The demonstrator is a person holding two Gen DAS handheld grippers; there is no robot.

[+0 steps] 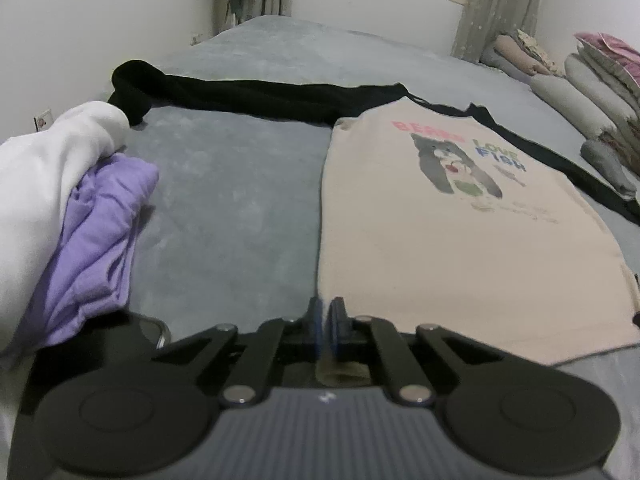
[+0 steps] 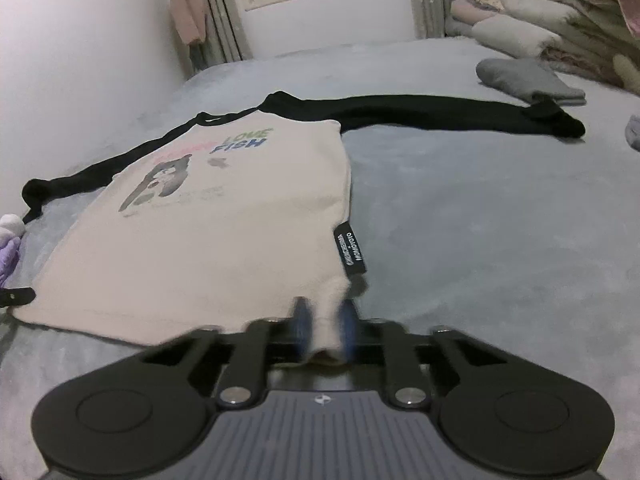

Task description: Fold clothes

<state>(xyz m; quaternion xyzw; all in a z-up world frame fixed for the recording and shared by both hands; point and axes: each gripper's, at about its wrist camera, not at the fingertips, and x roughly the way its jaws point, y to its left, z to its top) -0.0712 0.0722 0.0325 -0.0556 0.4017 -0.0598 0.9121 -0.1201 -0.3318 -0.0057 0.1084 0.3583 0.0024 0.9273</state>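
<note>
A cream shirt [image 1: 440, 240] with black long sleeves and a bear print lies face up on the grey bed cover [image 1: 232, 200], both sleeves spread out sideways. My left gripper [image 1: 328, 314] is shut on the hem's near left corner, with cream cloth pinched between the blue pads. In the right wrist view the same shirt [image 2: 220, 240] stretches away from me, and my right gripper [image 2: 324, 320] is shut on the hem's near right corner, just below the black side label [image 2: 351, 254]. One black sleeve [image 2: 440, 114] runs off to the right.
A heap of white cloth [image 1: 40, 184] and purple cloth [image 1: 96, 232] sits on the bed to the left. Stacked pillows and quilts [image 2: 560, 12] line the right side, with a folded grey garment [image 2: 524, 80] near the sleeve's end. Walls and a window close off the far end.
</note>
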